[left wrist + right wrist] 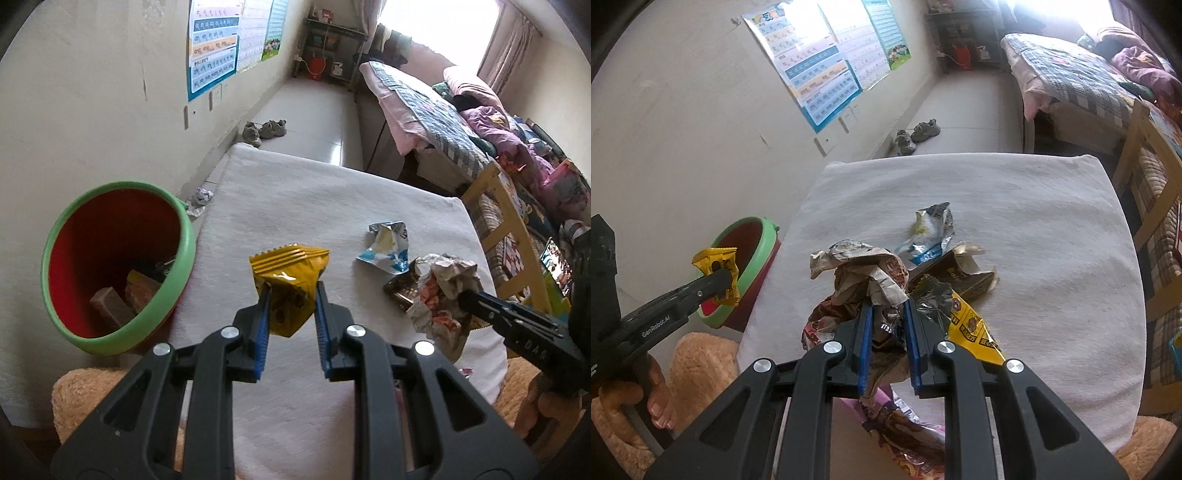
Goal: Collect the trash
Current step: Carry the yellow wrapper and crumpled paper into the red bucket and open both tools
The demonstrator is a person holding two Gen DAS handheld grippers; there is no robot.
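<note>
Left gripper has its jaws closed on a yellow wrapper, lifted off the surface near the left edge — not yet over the bin. The bin stands off the left edge, against the wall, and already holds a few pieces: a brown block and an orange-ish packet are visible at the bottom, so some collecting looks done.

Right gripper has its jaws pinched on a crumpled paper wad at the near-right part of the surface; whether the wad is lifted or resting on the pile can't be told.

Left to do, judging from what lies around:
- blue-white wrapper toward the right edge, loose
- dark brown wrapper just beside the wad
- yellow printed packet touching the right jaws' side
- a purple packet at the near edge, partly hidden under the gripper
- a crumpled silver scrap on the floor behind the bin

Roughly midway — two items in hand, about five to go.
</note>
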